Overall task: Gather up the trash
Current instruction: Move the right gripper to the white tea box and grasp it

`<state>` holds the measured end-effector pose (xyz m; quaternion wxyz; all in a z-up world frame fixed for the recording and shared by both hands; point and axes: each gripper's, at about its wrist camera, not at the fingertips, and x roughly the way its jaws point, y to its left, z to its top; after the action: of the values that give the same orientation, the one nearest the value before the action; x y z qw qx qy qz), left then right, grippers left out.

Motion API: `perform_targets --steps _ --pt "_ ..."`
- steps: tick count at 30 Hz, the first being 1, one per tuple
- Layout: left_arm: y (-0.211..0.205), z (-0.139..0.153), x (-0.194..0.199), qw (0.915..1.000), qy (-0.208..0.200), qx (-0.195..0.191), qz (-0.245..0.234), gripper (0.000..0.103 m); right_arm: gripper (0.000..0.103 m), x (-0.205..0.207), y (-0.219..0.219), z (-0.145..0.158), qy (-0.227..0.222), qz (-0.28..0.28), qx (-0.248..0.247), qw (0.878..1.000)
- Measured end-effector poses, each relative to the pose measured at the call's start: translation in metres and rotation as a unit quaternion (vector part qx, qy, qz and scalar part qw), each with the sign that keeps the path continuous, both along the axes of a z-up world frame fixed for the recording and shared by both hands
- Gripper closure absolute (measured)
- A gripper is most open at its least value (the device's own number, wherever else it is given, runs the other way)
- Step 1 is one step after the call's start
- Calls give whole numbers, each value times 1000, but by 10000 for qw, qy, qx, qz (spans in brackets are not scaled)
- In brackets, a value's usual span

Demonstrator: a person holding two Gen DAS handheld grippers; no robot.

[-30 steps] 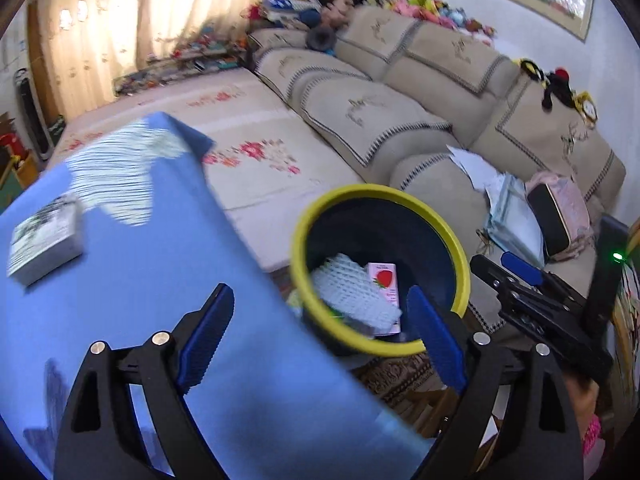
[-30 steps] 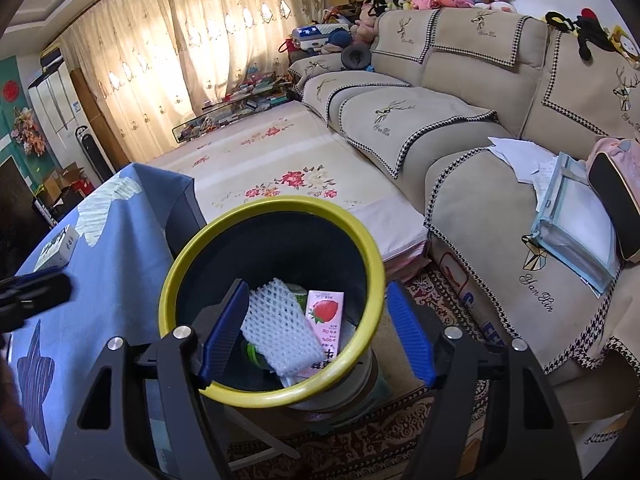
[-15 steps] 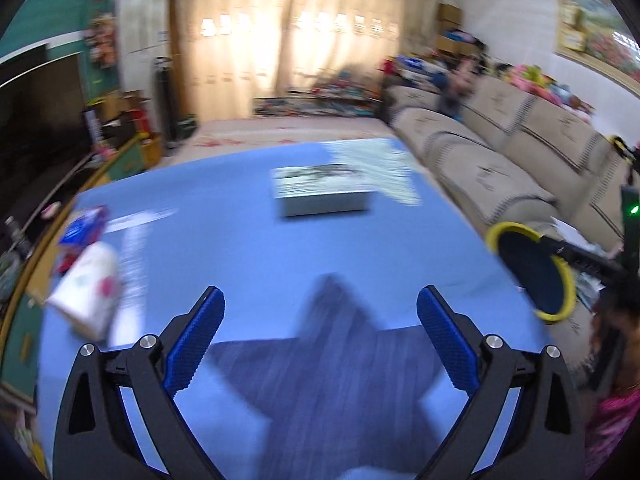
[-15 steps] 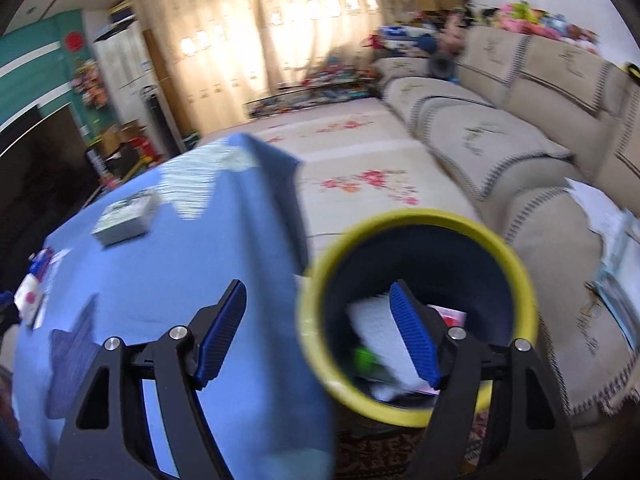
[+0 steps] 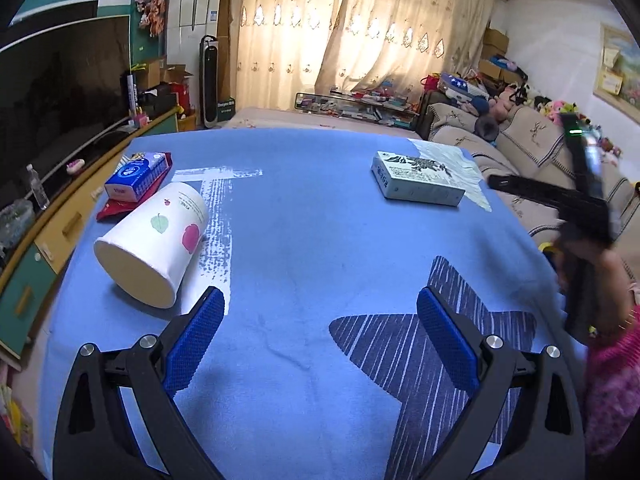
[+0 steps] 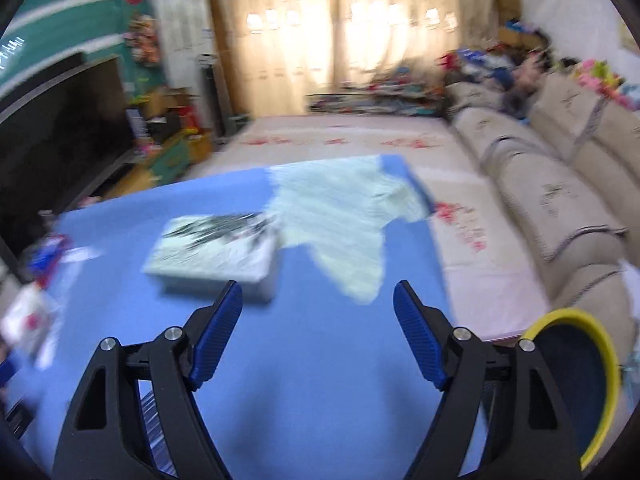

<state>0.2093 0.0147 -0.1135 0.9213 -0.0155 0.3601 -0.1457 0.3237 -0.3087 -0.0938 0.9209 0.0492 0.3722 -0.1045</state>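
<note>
A white paper cup (image 5: 154,244) with fruit prints lies on its side on the blue tablecloth (image 5: 320,240), just ahead-left of my left gripper (image 5: 320,316), which is open and empty. Behind the cup lies a blue tissue pack (image 5: 136,176) on a red wrapper. A pale flat box (image 5: 418,178) rests at the far right of the table. In the blurred right wrist view the same box (image 6: 216,252) sits ahead-left of my right gripper (image 6: 318,328), whose jaws are opening with nothing between them. The yellow-rimmed bin (image 6: 576,380) stands low at the right.
A beige sofa (image 6: 560,200) runs along the right. A TV (image 5: 52,92) and a low cabinet (image 5: 60,224) stand left of the table. The other hand-held gripper (image 5: 576,200) and a pink sleeve (image 5: 612,380) show at the left wrist view's right edge.
Both grippers swung left, away from the bin and over the table. The bin left the left wrist view and slid to the right wrist view's lower right corner. The cup and box came closer.
</note>
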Motion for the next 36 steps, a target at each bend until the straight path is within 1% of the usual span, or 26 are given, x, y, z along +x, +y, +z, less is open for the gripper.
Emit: perform_targets --steps 1,3,6,11,12,15,16,17,19,21,23,25,27,30,34,36 --pt "-4 1 1 10000 -15 -9 -12 7 29 9 -2 -5 119 -90 -59 9999" --pt "2 2 -1 10000 -72 -10 -19 7 29 18 -3 -14 291 -181 -164 9993" --pt "1 6 -6 10000 -90 -6 -12 7 29 28 1 -25 495 -91 -199 9985" --pt "-5 6 -7 10000 -22 -50 46 7 30 27 23 -28 428 227 -167 9987" --pt "-6 7 -8 10000 -28 -44 51 7 30 24 29 -28 419 336 -118 9985" --pt "-6 6 -11 10000 -30 -36 51 7 30 20 58 -29 435 920 60 9948" --pt "-6 6 -12 10000 -26 -36 52 7 30 17 75 -29 441 1256 126 9910" --pt "-6 6 -13 10000 -20 -42 51 7 30 15 86 -30 450 1468 145 9880" --pt "-6 6 -15 10000 -17 -50 56 7 30 10 113 -29 446 1987 110 9790" --pt "-4 8 -18 10000 -45 -32 73 7 30 7 125 -24 362 2129 -14 9764" --pt "-2 9 -19 9999 -65 -20 92 7 30 7 121 -17 210 2035 38 9788" --pt "0 9 -20 9999 -54 -24 105 7 28 11 115 -15 153 1980 102 9800" --pt "1 9 -20 9999 -41 -47 125 7 17 16 114 -15 173 2031 -3 9790" --pt "3 6 -20 9999 -11 -72 139 7 16 30 112 -23 334 2286 -111 9729" --pt "1 2 -19 9999 47 -81 128 7 16 41 110 -33 493 2478 11 9676" --pt "0 1 -20 9999 61 -80 116 7 16 47 108 -37 612 2523 167 9656"
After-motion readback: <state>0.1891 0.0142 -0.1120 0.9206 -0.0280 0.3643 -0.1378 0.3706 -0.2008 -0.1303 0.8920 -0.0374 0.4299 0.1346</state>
